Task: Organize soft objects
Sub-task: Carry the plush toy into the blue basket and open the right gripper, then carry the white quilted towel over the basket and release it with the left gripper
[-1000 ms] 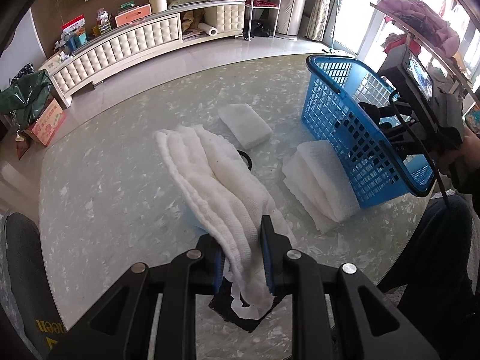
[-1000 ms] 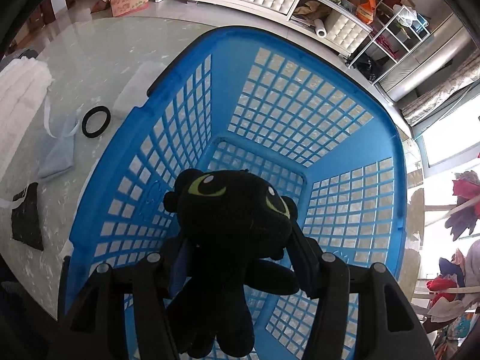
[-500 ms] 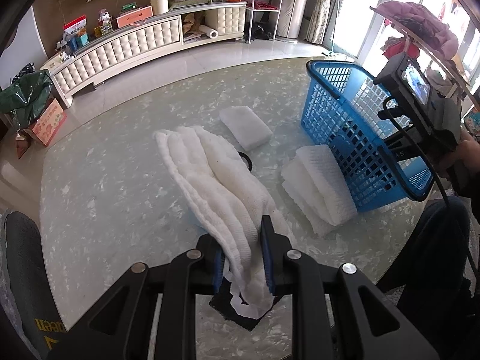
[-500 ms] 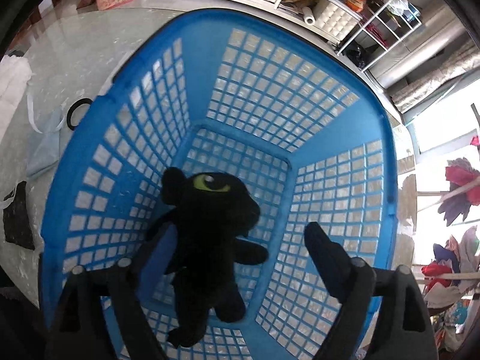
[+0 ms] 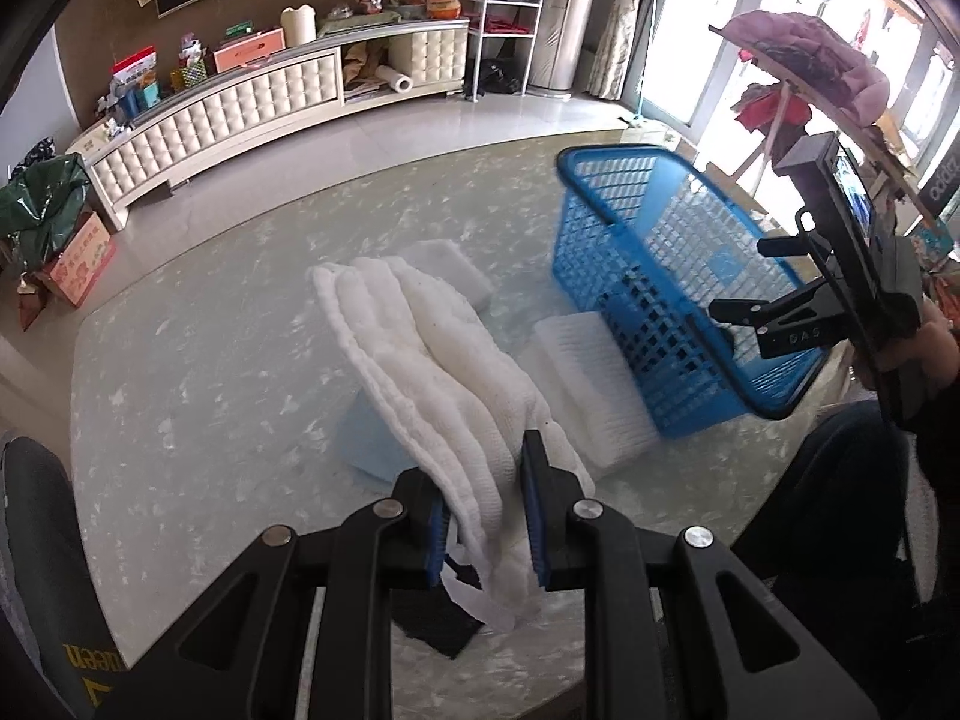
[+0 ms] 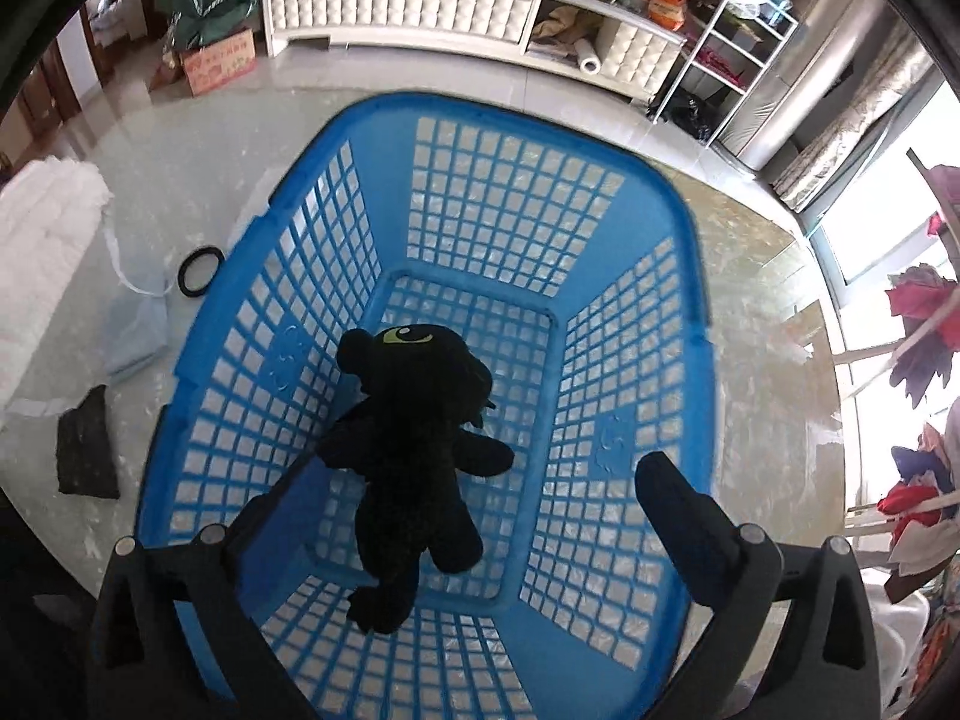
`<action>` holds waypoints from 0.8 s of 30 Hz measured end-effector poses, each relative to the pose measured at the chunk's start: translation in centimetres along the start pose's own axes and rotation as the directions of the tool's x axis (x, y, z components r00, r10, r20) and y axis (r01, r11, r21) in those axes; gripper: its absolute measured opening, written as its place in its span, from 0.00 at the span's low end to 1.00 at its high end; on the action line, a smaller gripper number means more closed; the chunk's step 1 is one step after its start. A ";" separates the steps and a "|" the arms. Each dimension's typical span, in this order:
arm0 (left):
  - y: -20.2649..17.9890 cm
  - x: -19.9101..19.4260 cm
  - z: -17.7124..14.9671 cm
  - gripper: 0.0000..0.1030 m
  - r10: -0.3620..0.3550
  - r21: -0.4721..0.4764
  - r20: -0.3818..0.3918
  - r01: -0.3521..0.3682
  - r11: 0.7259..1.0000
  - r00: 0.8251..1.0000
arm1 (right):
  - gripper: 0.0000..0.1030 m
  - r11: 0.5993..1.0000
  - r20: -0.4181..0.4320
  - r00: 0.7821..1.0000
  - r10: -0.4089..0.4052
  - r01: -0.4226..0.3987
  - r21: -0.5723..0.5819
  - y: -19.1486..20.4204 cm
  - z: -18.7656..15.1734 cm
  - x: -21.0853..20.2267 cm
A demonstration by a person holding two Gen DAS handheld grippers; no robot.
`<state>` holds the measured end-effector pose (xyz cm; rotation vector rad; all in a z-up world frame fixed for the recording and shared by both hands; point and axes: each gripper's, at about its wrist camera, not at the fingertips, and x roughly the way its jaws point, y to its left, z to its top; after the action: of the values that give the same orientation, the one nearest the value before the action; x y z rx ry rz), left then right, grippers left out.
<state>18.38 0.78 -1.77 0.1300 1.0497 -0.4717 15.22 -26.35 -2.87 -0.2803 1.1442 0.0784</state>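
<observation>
Left wrist view: the left gripper [image 5: 483, 513] is clamped on a folded white quilted cloth [image 5: 432, 360] that rises toward 11 o'clock. Its loose lower end trails onto the marble table [image 5: 198, 372] and could snag or slip free on the way to the blue plastic lattice basket [image 5: 654, 276] at 2 o'clock.

Right wrist view: the right gripper [image 6: 456, 510] is spread wide and empty above the basket, which contains only a black plush toy with green eyes [image 6: 414, 450].
</observation>
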 end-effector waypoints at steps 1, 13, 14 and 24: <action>-0.4 -0.1 0.1 0.19 -0.001 0.004 0.002 0.001 1.000 1.000 | 1.00 1.000 0.013 1.000 0.004 -0.004 0.009 -0.2 -0.3 -0.5; -7.2 -0.7 3.6 0.19 0.004 0.124 0.019 -0.007 0.992 1.000 | 1.00 0.997 0.103 0.995 0.008 -0.016 0.078 -1.9 -4.3 -4.4; -7.6 -0.7 3.9 0.19 0.004 0.135 0.020 -0.007 0.991 1.000 | 1.00 0.996 0.106 0.994 0.011 -0.021 0.087 -2.1 -4.6 -4.5; -13.0 1.4 7.2 0.19 -0.046 0.227 -0.015 0.048 0.973 0.999 | 1.00 0.981 0.115 0.992 0.042 -0.062 0.183 -4.3 -6.2 -4.2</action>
<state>19.11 -13.57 2.18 0.3112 1.0082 -0.6345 8.87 -31.76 -0.62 -0.0783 1.0406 0.0320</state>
